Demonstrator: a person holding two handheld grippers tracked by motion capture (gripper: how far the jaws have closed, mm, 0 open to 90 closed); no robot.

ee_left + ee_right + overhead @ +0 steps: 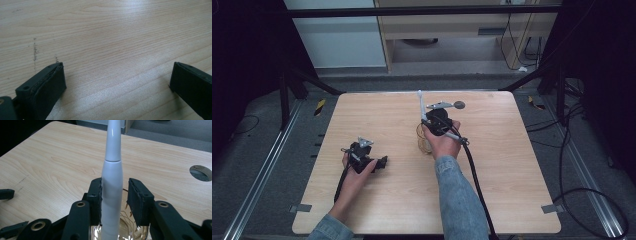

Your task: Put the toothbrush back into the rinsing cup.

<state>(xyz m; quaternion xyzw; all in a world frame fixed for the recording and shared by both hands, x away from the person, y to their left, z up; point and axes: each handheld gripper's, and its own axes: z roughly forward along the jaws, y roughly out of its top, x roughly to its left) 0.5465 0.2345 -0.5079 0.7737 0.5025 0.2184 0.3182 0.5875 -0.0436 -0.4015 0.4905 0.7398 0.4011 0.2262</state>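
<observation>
A white, slim toothbrush-like handle (pixel 112 170) stands upright in a clear amber-tinted glass cup (pixel 127 230) near the middle of the wooden table (pixel 502 190). In the high view the handle (pixel 420 101) rises above the cup (pixel 424 142). My right gripper (pixel 115 182) straddles the handle just above the cup: its left pad (pixel 96 202) rests against it, and a narrow gap separates it from the right pad (pixel 135 200). My left gripper (pixel 383 162) lies low on the table at the left. Its jaws are wide apart over bare wood (pixel 117 67).
A round hole (pixel 201 172) pierces the tabletop beyond the cup. The right gripper's black cable (pixel 476 175) trails back over the table's front edge. Dark frame bars and floor cables surround the table.
</observation>
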